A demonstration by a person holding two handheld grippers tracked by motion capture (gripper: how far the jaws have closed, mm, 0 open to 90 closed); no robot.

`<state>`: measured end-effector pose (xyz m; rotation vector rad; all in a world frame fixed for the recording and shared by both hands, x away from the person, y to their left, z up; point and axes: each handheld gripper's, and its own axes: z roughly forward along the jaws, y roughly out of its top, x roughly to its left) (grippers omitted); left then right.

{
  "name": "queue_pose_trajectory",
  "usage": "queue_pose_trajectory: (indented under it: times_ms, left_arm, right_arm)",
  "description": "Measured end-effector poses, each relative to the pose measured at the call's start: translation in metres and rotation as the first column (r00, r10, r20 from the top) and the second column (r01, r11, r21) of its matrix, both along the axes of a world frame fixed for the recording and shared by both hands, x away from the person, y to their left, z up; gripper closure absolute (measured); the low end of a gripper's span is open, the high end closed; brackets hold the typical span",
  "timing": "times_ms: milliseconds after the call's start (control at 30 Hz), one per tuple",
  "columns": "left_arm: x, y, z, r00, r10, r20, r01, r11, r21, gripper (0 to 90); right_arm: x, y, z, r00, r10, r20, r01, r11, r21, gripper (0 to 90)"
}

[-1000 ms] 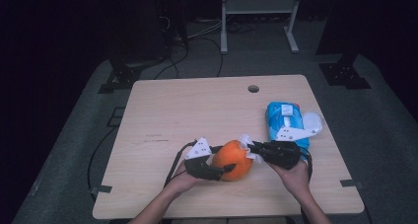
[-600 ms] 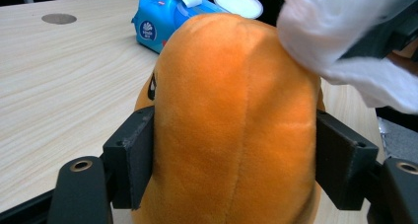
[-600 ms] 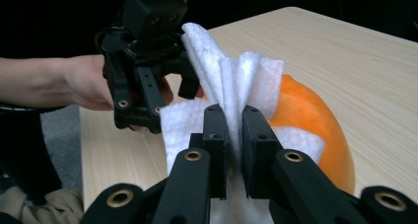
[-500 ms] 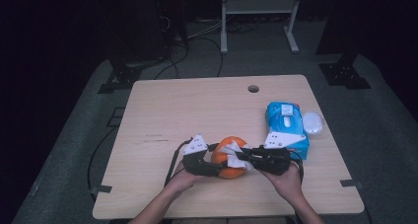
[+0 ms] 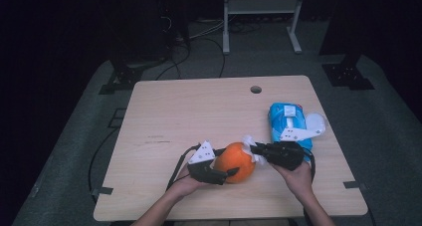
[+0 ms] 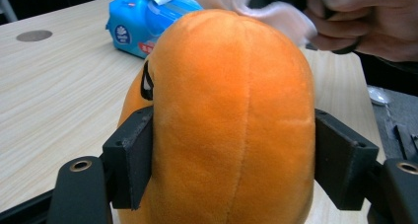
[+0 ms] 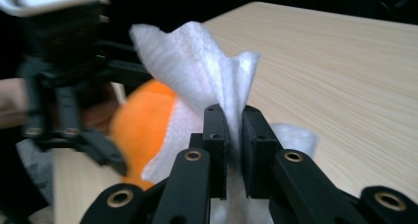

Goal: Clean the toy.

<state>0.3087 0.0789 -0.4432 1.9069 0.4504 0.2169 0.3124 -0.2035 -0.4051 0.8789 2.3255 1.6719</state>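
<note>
My left gripper (image 5: 225,162) is shut on an orange plush toy (image 5: 235,162) near the table's front edge. In the left gripper view its pads (image 6: 133,160) press into both sides of the plush (image 6: 231,110). My right gripper (image 5: 255,149) is shut on a white wipe (image 5: 248,141) and holds it against the toy's upper right side. In the right gripper view the jaws (image 7: 234,120) pinch the bunched wipe (image 7: 197,61), with the orange toy (image 7: 143,125) just behind it.
A blue pack of wipes (image 5: 286,119) lies on the wooden table (image 5: 199,111) at the right, with a white round lid (image 5: 315,122) beside it. A small cable hole (image 5: 256,89) sits near the far edge. Black stands and cables lie on the floor beyond.
My right gripper carried the wipe leftward over the plush, then drew back to its upper right side. The left gripper kept the toy in place.
</note>
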Motion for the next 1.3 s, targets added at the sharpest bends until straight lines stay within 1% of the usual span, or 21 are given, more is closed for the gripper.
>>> queue_pose_trajectory:
  times_ms: [67, 133, 200, 233, 267, 300, 367, 467, 533, 600, 633, 700, 833, 867, 933, 1033, 1100, 1167, 1200, 1233, 1300]
  left_arm:
    - [0.001, 0.000, 0.000, 0.9999, 0.009, -0.008, -0.009, 0.9999, -0.004, 26.0]
    - [0.000, -0.002, -0.001, 0.9999, 0.012, -0.007, -0.012, 0.9999, -0.010, 26.0]
    - [-0.002, -0.005, -0.001, 1.0000, 0.003, 0.008, -0.003, 1.0000, 0.002, 26.0]
    - [-0.004, -0.007, -0.001, 0.9997, -0.007, 0.023, 0.007, 0.9999, 0.015, 26.0]
    - [-0.005, -0.008, -0.001, 0.9993, -0.014, 0.035, 0.013, 0.9996, 0.024, 26.0]
    - [-0.006, -0.008, -0.001, 0.9990, -0.018, 0.041, 0.017, 0.9995, 0.027, 26.0]
    - [-0.008, -0.009, -0.001, 0.9982, -0.030, 0.051, 0.029, 0.9991, 0.032, 26.1]
    - [-0.010, -0.011, -0.002, 0.9961, -0.050, 0.073, 0.046, 0.9979, 0.046, 26.2]
    - [-0.012, -0.013, -0.002, 0.9939, -0.062, 0.092, 0.056, 0.9967, 0.059, 26.2]
    - [-0.013, -0.014, -0.002, 0.9922, -0.069, 0.104, 0.062, 0.9957, 0.069, 26.2]
    - [-0.013, -0.014, -0.002, 0.9920, -0.070, 0.105, 0.063, 0.9956, 0.070, 26.2]
    - [-0.014, -0.015, -0.002, 0.9914, -0.075, 0.107, 0.067, 0.9951, 0.072, 26.2]
    - [-0.015, -0.016, -0.002, 0.9898, -0.080, 0.118, 0.071, 0.9942, 0.081, 26.1]
    - [-0.016, -0.016, -0.002, 0.9885, -0.085, 0.125, 0.074, 0.9935, 0.086, 26.1]
    - [-0.016, -0.015, -0.002, 0.9876, -0.090, 0.129, 0.078, 0.9928, 0.091, 24.9]
    - [-0.012, -0.013, 0.001, 0.9897, -0.084, 0.116, 0.076, 0.9946, 0.070, 16.8]
    - [-0.010, -0.013, 0.000, 0.9927, -0.074, 0.096, 0.068, 0.9961, 0.056, 12.1]
    - [-0.011, -0.014, -0.001, 0.9918, -0.081, 0.099, 0.076, 0.9956, 0.055, 14.2]
    - [-0.012, -0.014, -0.001, 0.9910, -0.086, 0.103, 0.079, 0.9946, 0.067, 18.0]
    - [-0.013, -0.015, 0.000, 0.9906, -0.087, 0.105, 0.080, 0.9944, 0.069, 21.3]
    - [-0.015, -0.016, 0.000, 0.9883, -0.098, 0.117, 0.088, 0.9927, 0.082, 23.8]
  right_arm:
    - [-0.005, 0.007, 0.004, 0.9995, 0.025, 0.020, -0.025, 1.000, -0.004, 81.4]
    - [-0.011, 0.018, 0.009, 0.9969, 0.066, 0.042, -0.066, 0.998, -0.004, 81.4]
    - [-0.016, 0.029, 0.012, 0.9931, 0.101, 0.061, -0.099, 0.995, -0.025, 81.4]
    - [-0.018, 0.032, 0.013, 0.9921, 0.108, 0.063, -0.106, 0.994, -0.035, 81.4]
    - [-0.019, 0.036, 0.014, 0.9904, 0.113, 0.079, -0.109, 0.993, -0.052, 81.4]
    - [-0.020, 0.037, 0.015, 0.9902, 0.111, 0.085, -0.105, 0.992, -0.065, 81.5]
    - [-0.018, 0.034, 0.015, 0.9919, 0.095, 0.085, -0.089, 0.994, -0.066, 81.5]
    - [-0.012, 0.023, 0.013, 0.9956, 0.052, 0.078, -0.047, 0.997, -0.059, 81.5]
    - [-0.008, 0.015, 0.011, 0.9968, 0.019, 0.077, -0.013, 0.997, -0.070, 81.5]
    - [-0.004, 0.006, 0.008, 0.9982, -0.013, 0.058, 0.017, 0.997, -0.081, 81.5]
    - [-0.003, 0.003, 0.007, 0.9985, -0.017, 0.052, 0.021, 0.996, -0.085, 81.5]
    - [-0.005, 0.002, 0.007, 0.9990, -0.010, 0.043, 0.013, 0.997, -0.080, 81.6]
    - [-0.014, 0.016, 0.014, 0.9963, 0.049, 0.071, -0.043, 0.996, -0.083, 81.5]
    - [-0.016, 0.021, 0.015, 0.9947, 0.067, 0.078, -0.060, 0.994, -0.090, 81.5]
    - [-0.017, 0.027, 0.016, 0.9931, 0.076, 0.089, -0.066, 0.991, -0.112, 81.6]
    - [-0.014, 0.023, 0.014, 0.9944, 0.073, 0.077, -0.065, 0.992, -0.107, 81.6]
    - [-0.012, 0.019, 0.012, 0.9957, 0.068, 0.063, -0.061, 0.993, -0.100, 81.6]
    - [-0.010, 0.017, 0.012, 0.9963, 0.067, 0.055, -0.061, 0.993, -0.103, 81.7]
    - [-0.010, 0.017, 0.013, 0.9963, 0.067, 0.054, -0.061, 0.992, -0.108, 81.6]
    - [-0.011, 0.017, 0.014, 0.9963, 0.069, 0.052, -0.063, 0.992, -0.111, 81.6]
    - [-0.015, 0.021, 0.017, 0.9951, 0.074, 0.065, -0.066, 0.990, -0.123, 81.6]
